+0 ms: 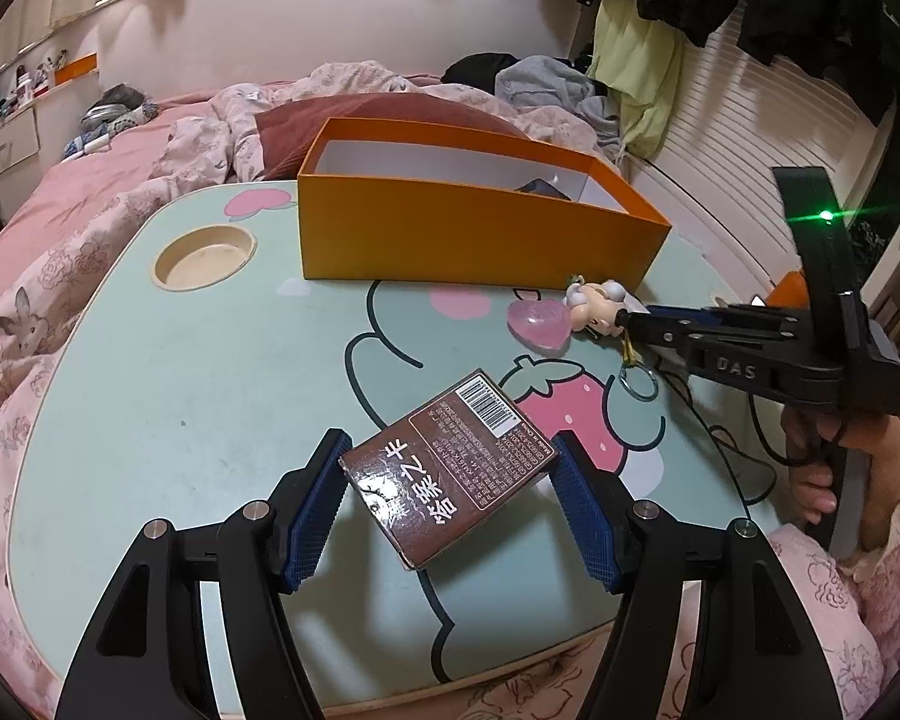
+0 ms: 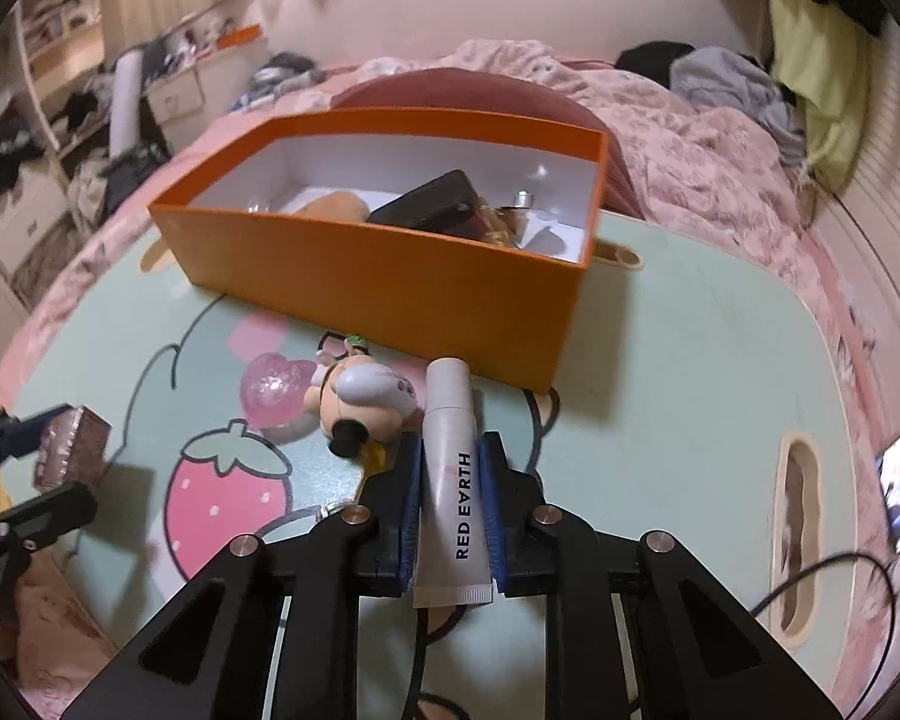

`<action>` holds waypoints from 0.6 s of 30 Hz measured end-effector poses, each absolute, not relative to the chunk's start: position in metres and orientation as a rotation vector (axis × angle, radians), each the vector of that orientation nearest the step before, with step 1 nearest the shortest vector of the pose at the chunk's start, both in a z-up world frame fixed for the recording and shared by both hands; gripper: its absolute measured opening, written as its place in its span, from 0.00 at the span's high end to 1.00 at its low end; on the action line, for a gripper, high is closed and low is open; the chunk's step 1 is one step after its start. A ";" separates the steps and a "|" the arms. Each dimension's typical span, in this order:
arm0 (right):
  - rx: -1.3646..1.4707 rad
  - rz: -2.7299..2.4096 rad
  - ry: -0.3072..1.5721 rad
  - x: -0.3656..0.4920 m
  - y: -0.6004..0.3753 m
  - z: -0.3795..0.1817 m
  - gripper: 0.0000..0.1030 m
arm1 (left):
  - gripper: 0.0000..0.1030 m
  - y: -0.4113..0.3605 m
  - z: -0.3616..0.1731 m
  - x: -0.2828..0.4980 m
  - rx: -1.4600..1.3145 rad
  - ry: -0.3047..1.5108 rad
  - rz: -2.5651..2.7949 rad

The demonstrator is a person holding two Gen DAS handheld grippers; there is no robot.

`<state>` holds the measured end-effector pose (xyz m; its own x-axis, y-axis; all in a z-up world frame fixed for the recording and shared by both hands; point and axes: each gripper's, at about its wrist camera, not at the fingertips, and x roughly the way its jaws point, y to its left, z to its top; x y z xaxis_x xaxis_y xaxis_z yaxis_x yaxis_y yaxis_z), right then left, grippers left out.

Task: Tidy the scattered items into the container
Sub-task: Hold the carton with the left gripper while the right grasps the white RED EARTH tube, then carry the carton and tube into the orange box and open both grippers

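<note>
While several items already lay in the orange box (image 2: 390,276), the right gripper (image 2: 450,480) clamped the white tube (image 2: 453,468) at its six o'clock; the left gripper (image 1: 450,498) held the brown carton (image 1: 450,468); a figurine keychain (image 2: 360,402) and pink heart (image 2: 270,390) remained on the table (image 2: 690,360).

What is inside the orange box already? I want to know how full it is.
The orange box holds a dark case, something tan and a small metal-capped item. Its near wall hides the floor and anything lower.
</note>
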<state>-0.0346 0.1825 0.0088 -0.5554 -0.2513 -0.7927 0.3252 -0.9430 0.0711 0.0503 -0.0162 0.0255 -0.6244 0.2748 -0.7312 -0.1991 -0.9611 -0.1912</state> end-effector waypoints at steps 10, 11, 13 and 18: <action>1.156 -2.521 -0.087 -0.014 0.203 0.042 0.83 | 0.34 -0.015 0.025 0.049 -1.203 -0.134 2.609; 1.149 -2.522 -0.084 -0.013 0.202 0.044 0.83 | 0.34 -0.015 0.025 0.050 -1.202 -0.135 2.609; 1.139 -2.519 -0.084 -0.013 0.199 0.047 0.83 | 0.34 -0.015 0.025 0.050 -1.202 -0.137 2.609; 1.135 -2.507 -0.079 -0.013 0.194 0.047 0.83 | 0.34 -0.015 0.025 0.050 -1.204 -0.139 2.609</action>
<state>-0.0133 0.1945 0.0471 -0.5984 -0.3676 -0.7119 0.3221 -0.9240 0.2064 0.0496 -0.0154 0.0245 -0.6210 0.2772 -0.7331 -0.1978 -0.9605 -0.1956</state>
